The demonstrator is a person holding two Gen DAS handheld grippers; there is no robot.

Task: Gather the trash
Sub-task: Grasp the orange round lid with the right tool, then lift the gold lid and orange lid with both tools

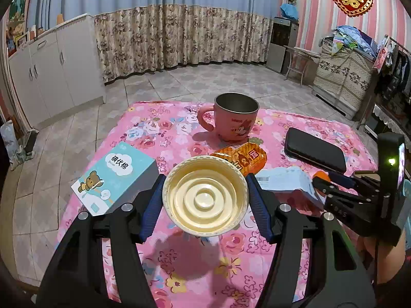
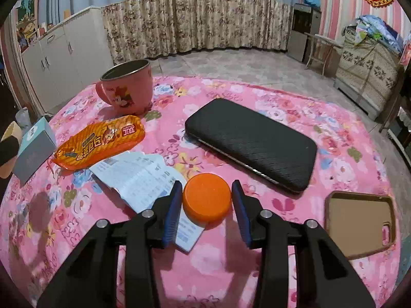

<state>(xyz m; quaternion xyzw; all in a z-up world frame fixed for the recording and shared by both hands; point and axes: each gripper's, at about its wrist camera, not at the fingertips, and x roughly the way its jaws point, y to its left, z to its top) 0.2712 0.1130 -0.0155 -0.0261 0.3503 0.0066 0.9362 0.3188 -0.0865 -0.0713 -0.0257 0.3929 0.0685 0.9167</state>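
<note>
My left gripper [image 1: 205, 195] is shut on a cream paper cup [image 1: 205, 196], held above the pink floral tablecloth [image 1: 179, 269] with its ribbed bottom facing the camera. My right gripper [image 2: 206, 201] is open, its blue pads either side of an orange bottle cap [image 2: 206, 200] that rests on the cloth; a small gap shows at each side. An orange snack wrapper [image 2: 100, 142] lies to the left, also in the left wrist view [image 1: 246, 159]. A folded printed paper [image 2: 143, 179] lies beside the cap, partly under my left finger.
A pink mug [image 2: 128, 89] stands at the far left of the table. A black phone case [image 2: 251, 143] lies to the right, a brown case [image 2: 359, 223] at the right edge. A teal box [image 1: 115, 177] sits at the left edge. Tiled floor surrounds the table.
</note>
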